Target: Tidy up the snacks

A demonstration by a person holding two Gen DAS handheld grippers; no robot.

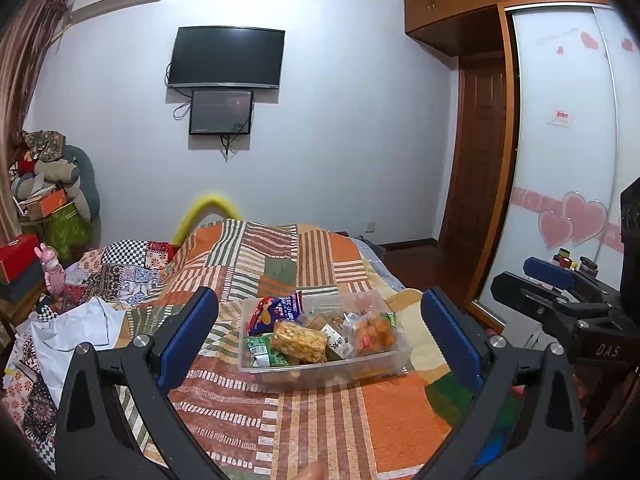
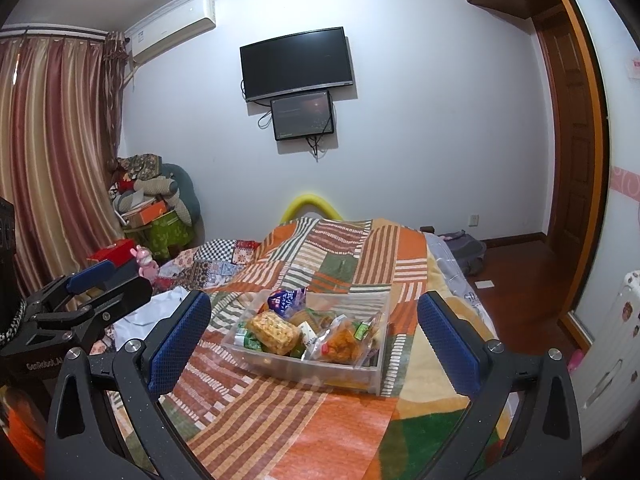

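Bedroom bed (image 1: pixel 328 420) is carrying a clear box (image 1: pixel 320 368) of snacks (image 1: pixel 298 340) at centre frame; left claw (image 1: pixel 320 336) and right claw (image 2: pixel 314 336) are hovering apart, empty; packing looks finished.

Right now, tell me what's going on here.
A person holds a hand-held gripper in each hand over a bed. The left hand-held gripper and the right hand-held gripper are both open and hold nothing. Ahead on the blanket sits a clear bin with snack packets in it, among them a rice bar and a purple bag. Neither gripper touches the bin.
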